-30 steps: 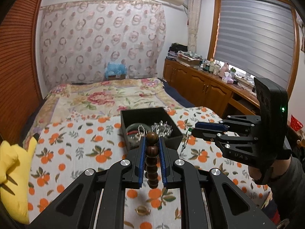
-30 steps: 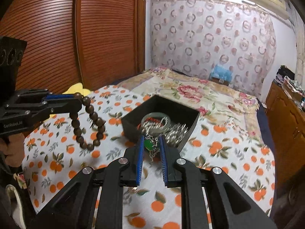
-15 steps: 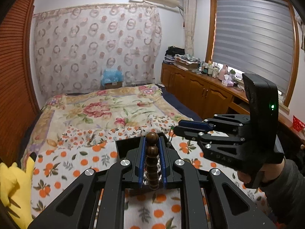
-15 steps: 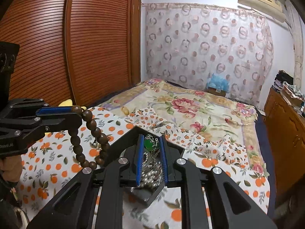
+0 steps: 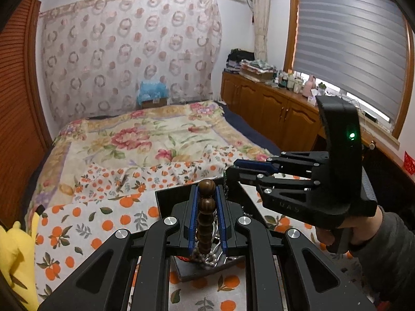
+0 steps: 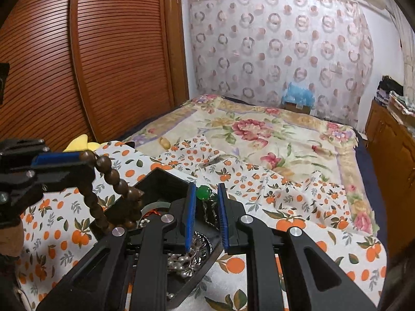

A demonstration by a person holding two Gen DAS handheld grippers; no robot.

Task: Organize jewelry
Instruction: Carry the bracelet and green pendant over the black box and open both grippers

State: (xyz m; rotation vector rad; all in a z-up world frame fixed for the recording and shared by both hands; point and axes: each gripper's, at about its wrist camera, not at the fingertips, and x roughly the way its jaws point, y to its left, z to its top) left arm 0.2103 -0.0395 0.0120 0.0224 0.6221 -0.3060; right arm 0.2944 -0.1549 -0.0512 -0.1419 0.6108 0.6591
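My left gripper (image 5: pixel 207 190) is shut on a brown wooden bead bracelet (image 5: pixel 206 215), which hangs into the black jewelry box (image 5: pixel 166 199) below; it also shows in the right wrist view (image 6: pixel 114 178). My right gripper (image 6: pixel 206 197) is shut on a green-stone necklace (image 6: pixel 203 192) whose chain hangs down over the box (image 6: pixel 158 178). Silver pearl jewelry (image 6: pixel 184 256) lies in the box. The right gripper also shows in the left wrist view (image 5: pixel 230 172), to the right over the box.
The box sits on an orange-print cloth (image 6: pixel 298 207) spread over a floral bed (image 6: pixel 259 129). A yellow plush toy (image 5: pixel 15 259) lies at the left. A wooden wardrobe (image 6: pixel 103 64) stands left and cabinets (image 5: pixel 272 114) stand right of the bed.
Both grippers have moved forward and down over the box, each keeping its piece. The bracelet's lower end and the necklace chain now hang into the box.
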